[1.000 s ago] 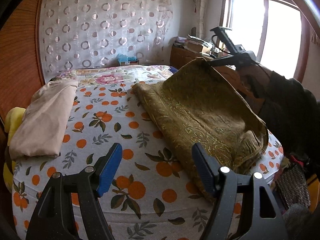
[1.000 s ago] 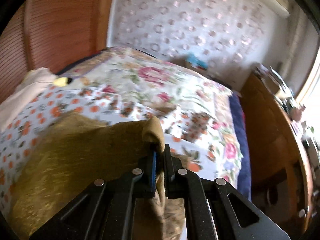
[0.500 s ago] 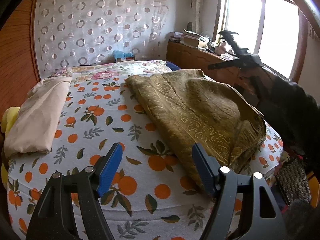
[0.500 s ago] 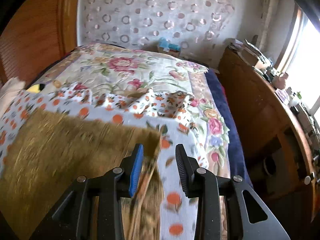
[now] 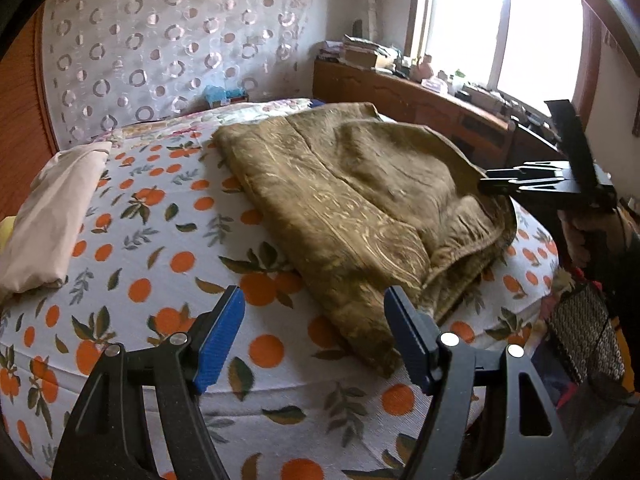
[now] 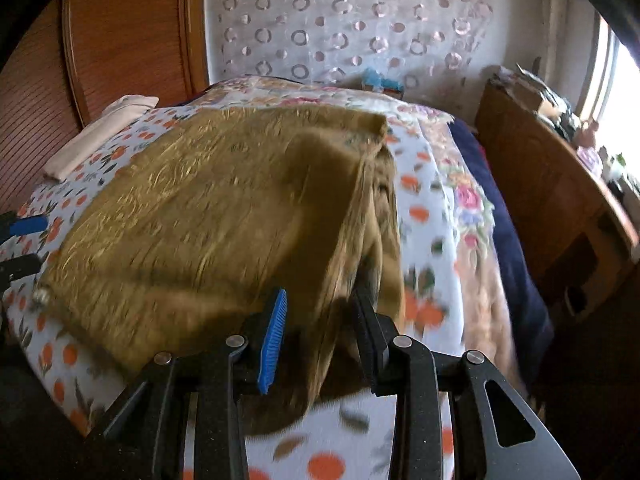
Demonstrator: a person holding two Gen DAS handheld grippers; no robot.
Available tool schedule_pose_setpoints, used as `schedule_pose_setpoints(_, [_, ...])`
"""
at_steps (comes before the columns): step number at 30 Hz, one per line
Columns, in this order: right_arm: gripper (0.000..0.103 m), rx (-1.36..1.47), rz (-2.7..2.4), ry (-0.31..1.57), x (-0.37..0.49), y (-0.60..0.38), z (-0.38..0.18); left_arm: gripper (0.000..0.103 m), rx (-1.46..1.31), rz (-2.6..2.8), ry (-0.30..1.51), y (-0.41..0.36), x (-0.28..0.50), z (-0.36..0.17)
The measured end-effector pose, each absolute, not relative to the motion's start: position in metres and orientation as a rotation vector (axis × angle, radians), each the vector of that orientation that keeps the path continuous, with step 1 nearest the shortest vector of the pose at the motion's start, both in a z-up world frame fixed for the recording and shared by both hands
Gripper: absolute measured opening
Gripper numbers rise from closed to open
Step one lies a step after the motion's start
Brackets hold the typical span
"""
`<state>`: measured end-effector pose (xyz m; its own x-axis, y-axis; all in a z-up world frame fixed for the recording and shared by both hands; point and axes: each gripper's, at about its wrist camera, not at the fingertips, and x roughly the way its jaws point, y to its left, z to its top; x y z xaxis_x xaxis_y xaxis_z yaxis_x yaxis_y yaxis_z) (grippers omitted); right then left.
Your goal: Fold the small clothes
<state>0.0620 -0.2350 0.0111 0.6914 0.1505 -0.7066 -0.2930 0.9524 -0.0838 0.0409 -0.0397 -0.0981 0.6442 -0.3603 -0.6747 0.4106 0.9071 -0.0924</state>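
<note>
A black mesh basket (image 5: 586, 336) sits at the lower right of the left wrist view, beside the bed; what it holds is too dark to tell.

The olive-gold cloth (image 5: 352, 200) lies folded across the middle of the bed (image 5: 160, 240), on the sheet printed with oranges. Its layered edges face the lower right of the left view, and one corner reaches down toward the lower centre. A folded beige cloth (image 5: 52, 216) lies well apart from it at the left edge. A wooden cabinet (image 5: 420, 100), cluttered on top, runs along the upper right under the window (image 5: 512, 28). A curtain with ring patterns (image 5: 172, 48) hangs behind the bed.

The left gripper (image 5: 314, 340) hovers at the bottom centre of its view, jaws spread wide with nothing between them, just short of the cloth's near corner.

The right gripper (image 6: 320, 332) points at the cloth's (image 6: 224, 208) folded edge in a blurred view. Its jaws stand apart, straddling hanging layers of the cloth without pinching them. In the left view it (image 5: 492, 184) shows at the right edge, level, its tips at the cloth's far side.
</note>
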Motion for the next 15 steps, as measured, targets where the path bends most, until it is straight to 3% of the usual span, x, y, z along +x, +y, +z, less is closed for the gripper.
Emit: schedule_pose_setpoints(15, [0.034,-0.119,0.234,0.764,0.058,-0.248,0.001,0.073,0.088,-0.458,0.786,-0.049,0.038,-0.104])
